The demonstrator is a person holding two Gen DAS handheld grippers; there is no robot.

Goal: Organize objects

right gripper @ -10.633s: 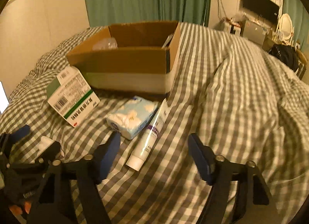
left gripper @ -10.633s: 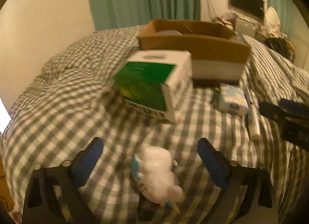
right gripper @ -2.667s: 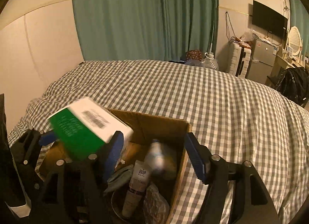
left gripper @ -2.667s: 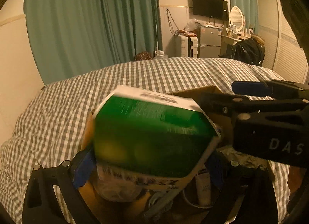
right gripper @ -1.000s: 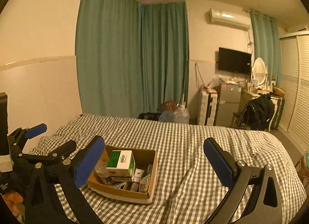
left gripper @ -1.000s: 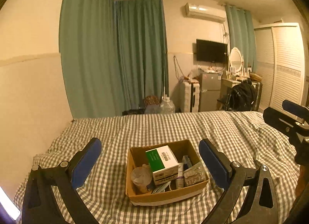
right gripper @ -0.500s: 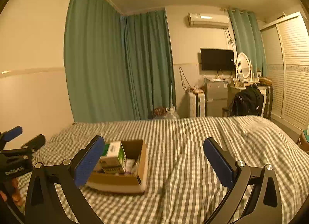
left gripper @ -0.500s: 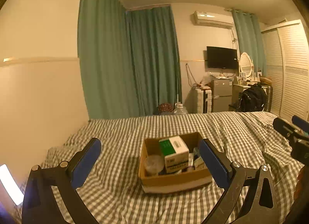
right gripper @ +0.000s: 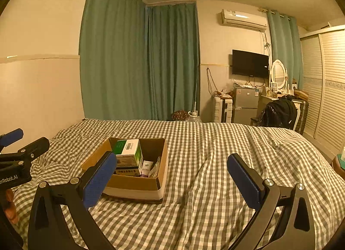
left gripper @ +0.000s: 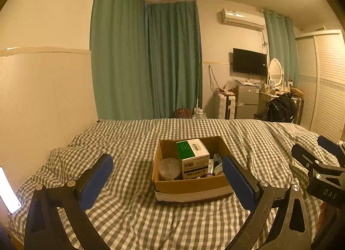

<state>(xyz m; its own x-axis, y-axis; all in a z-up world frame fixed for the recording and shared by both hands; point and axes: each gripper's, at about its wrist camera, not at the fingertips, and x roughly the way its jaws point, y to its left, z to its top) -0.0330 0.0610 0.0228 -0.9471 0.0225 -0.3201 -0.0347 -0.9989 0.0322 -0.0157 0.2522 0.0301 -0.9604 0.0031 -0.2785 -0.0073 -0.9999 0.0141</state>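
Note:
A brown cardboard box [left gripper: 189, 186] [right gripper: 133, 183] rests on the checked bed cover. Inside it a green-and-white carton [left gripper: 193, 157] [right gripper: 129, 156] stands on top of the other items, beside a clear round container [left gripper: 169, 169] and a white tube [right gripper: 146, 168]. My left gripper [left gripper: 167, 182] is held back from the box, open, with nothing between its blue pads. My right gripper [right gripper: 172, 177] is open and empty too, to the right of the box. Each gripper shows at the edge of the other's view.
The grey-and-white checked bed [left gripper: 129, 142] [right gripper: 226, 153] spreads all around the box. A beige wall is on the left. Green curtains [left gripper: 146, 60], a television [left gripper: 249, 62], a small fridge [right gripper: 245, 104] and a dark bag on a chair [right gripper: 280, 110] stand beyond the bed.
Earlier the carton, tissue pack, tube and small bottle lay on the bed; now they are in the box. Both grippers have drawn back, and over the last second both views shifted slightly.

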